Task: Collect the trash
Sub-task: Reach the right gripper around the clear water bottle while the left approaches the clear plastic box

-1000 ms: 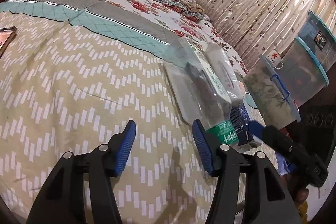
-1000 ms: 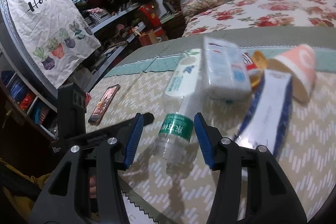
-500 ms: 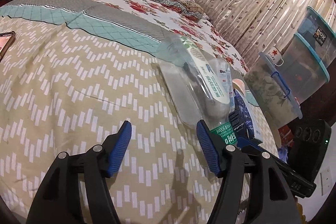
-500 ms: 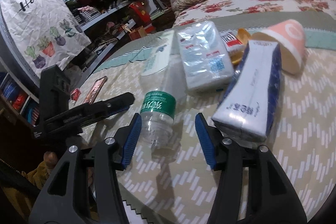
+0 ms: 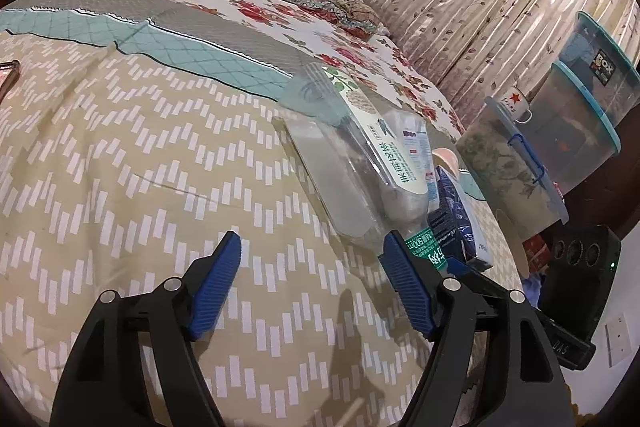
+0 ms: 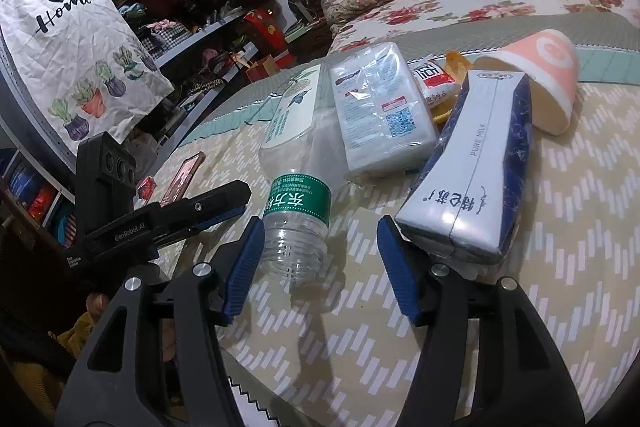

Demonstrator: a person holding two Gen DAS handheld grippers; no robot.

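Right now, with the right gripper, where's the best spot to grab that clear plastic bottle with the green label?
Probably across the green-labelled band of the clear plastic bottle, from its near end. It lies on the bed cover, with that end towards the right gripper, whose jaws are opening with only the tip between them. The milk carton lies close alongside.

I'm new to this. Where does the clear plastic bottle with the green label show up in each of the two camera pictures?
Left wrist view: the clear plastic bottle with the green label lies low right, partly behind the right-hand blue finger.
Right wrist view: the bottle lies at the centre, its base toward the camera.
Shared landmark: the blue-and-white milk carton, right of the bottle in both views.
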